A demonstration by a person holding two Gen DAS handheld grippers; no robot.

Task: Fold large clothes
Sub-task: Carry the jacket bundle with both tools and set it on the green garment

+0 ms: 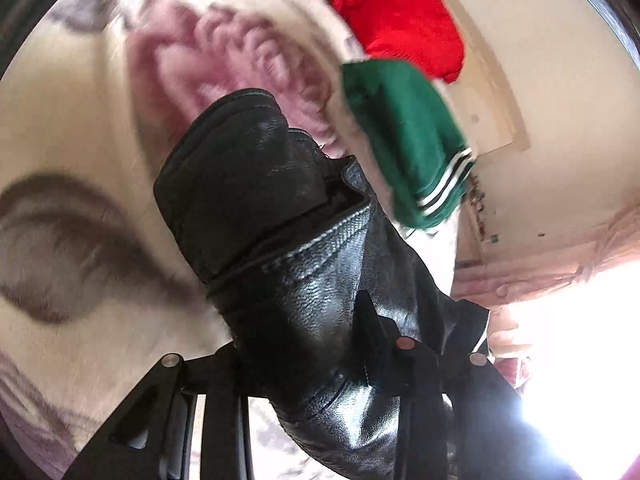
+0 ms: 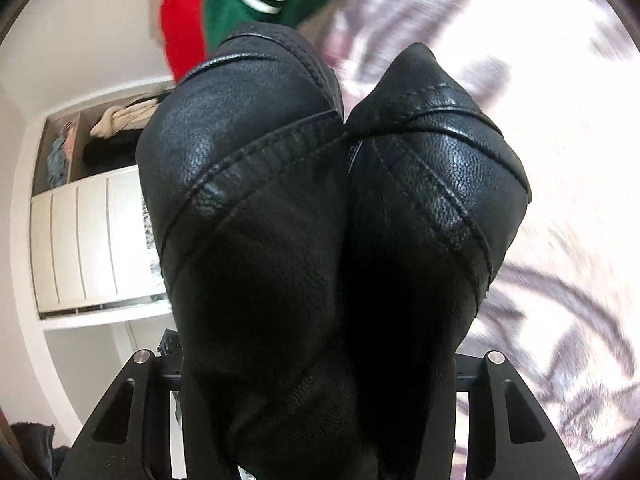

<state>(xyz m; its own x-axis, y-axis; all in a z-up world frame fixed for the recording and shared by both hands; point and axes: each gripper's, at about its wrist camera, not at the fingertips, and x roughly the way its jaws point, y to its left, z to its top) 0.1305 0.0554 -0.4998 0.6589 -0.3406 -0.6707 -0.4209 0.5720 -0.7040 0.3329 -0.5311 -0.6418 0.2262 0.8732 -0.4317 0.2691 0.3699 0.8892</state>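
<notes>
Both the left gripper [image 1: 320,360] and right gripper [image 2: 320,360] clamp bunched folds of the black leather jacket [image 2: 320,208], hiding their fingers, above the floral bedspread [image 1: 80,128], with green [image 1: 404,136] and red [image 1: 400,12] garments beyond.

We see our left gripper [image 1: 320,364] clamped on a black grained-leather jacket [image 1: 280,220] above a blurred cream floral bedspread [image 1: 80,128], with a folded green striped-cuff garment [image 1: 404,140] and red garment [image 1: 400,12] beyond.
</notes>
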